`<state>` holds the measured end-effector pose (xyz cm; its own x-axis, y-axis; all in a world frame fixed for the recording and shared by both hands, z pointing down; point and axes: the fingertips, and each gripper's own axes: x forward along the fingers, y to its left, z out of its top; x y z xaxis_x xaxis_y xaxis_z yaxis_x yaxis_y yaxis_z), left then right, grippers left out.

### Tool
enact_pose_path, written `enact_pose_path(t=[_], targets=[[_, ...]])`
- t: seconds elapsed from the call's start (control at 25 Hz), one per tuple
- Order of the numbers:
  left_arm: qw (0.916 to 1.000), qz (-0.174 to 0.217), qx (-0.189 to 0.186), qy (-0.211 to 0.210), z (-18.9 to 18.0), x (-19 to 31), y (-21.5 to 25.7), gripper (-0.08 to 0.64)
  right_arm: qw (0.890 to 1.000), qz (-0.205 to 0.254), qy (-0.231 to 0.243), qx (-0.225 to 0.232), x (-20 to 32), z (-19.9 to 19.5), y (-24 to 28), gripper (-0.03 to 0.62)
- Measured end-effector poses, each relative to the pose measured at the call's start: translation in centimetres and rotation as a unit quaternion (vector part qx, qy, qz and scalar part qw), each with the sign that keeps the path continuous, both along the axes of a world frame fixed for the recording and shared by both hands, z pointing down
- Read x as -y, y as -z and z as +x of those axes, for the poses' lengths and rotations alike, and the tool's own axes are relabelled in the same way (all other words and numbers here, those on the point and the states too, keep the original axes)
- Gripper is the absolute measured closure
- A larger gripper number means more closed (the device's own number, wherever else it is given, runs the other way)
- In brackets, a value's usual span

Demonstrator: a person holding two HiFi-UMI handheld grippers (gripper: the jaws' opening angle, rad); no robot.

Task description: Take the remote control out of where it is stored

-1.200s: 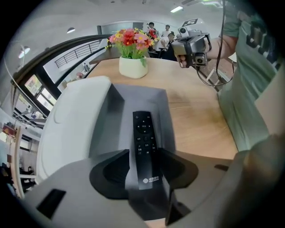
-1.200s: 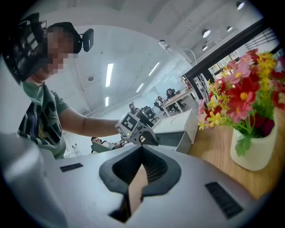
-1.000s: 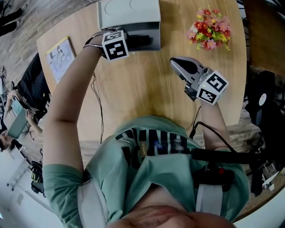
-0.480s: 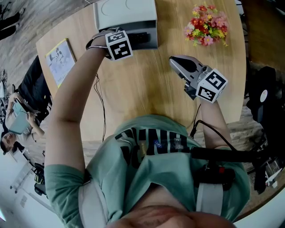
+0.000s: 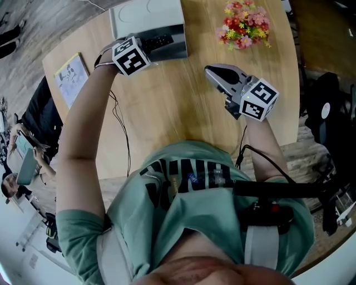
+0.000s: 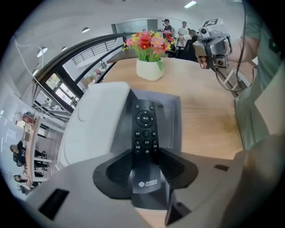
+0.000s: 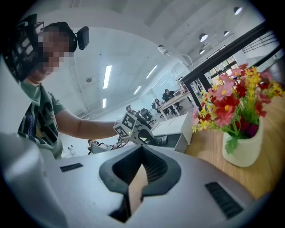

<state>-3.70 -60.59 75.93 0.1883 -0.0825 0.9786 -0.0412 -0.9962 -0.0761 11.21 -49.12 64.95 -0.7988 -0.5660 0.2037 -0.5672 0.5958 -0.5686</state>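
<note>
**Clearances.** The storage box (image 5: 147, 14) stands at the far edge of the tabletop (image 5: 183, 111), with its white lid toward that edge. Its grey tray (image 6: 171, 120) opens toward the person. From the tray's front lip back to the person's body, the wood is bare and wide. A pot of flowers (image 5: 243, 26) stands to the right of the box, apart from it. A printed card (image 5: 71, 78) lies to the left of the box, near the tabletop's left rim. The right gripper (image 5: 210, 71) hangs over the wood to the right of the box and nearer the person, well apart from the box and short of the flowers.

**Jaws.** The left gripper (image 6: 146, 158) points steeply down at the front of the box. Its jaws stand about half apart, and both ribbed pads bear on the long sides of the remote control (image 6: 145, 129) at its plain near end. The right gripper's jaws are drawn together, leaving only a thin slit through which the wood shows. Nothing sits between them.

**Task item.** The remote control is slim and black. It has a round direction pad toward its far end, rows of small buttons below that, and a white logo on the plain lower part. It runs lengthwise over the box's grey tray, beside the white lid, with its button end away from the left gripper. Whether its underside rests on the tray or hangs just clear of it cannot be told.
</note>
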Motion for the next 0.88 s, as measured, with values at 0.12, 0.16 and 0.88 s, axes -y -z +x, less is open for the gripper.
enact_pose_path(t=[0.12,0.16,0.88], targets=[[1.0000,0.005,-0.006,0.006,-0.2,-0.1,2.0,0.374,1.000,0.007,-0.005,-0.004,-0.1,0.3,0.8,0.589],[0.9999,0.007,-0.004,0.006,-0.4,-0.3,2.7,0.374,1.000,0.010,-0.005,-0.007,-0.2,0.4,1.0,0.589],[0.9983,0.036,-0.028,0.035,-5.1,-8.8,11.2,0.374,0.999,0.033,-0.034,-0.027,-4.2,1.2,6.9,0.589]])
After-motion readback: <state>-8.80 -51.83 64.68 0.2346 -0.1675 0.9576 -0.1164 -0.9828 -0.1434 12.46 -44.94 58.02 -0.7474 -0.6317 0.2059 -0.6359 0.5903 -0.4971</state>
